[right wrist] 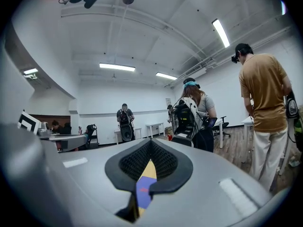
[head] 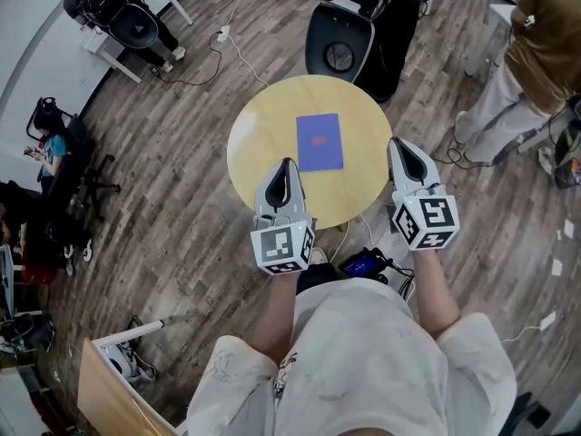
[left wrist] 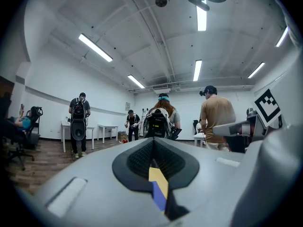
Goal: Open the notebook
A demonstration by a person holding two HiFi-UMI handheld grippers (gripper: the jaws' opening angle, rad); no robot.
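A flat, rectangular blue notebook [head: 320,142] with a small red mark lies closed at the middle of the round, pale wooden counter [head: 254,143]. The smooth grey left gripper [head: 288,166] hovers just left of the notebook's near corner, and the right gripper [head: 400,145] just off the counter's right rim. Each one's ribbed black fingers [left wrist: 139,161] are pressed together and hold nothing. The gripper views show only slivers of blue cover and yellow wood.

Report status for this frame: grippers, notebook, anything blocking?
Left gripper shut, empty, at the table's near edge. Right gripper shut, empty, at its right rim. Notebook closed, flat mid-table, untouched. Nothing between grippers and notebook.
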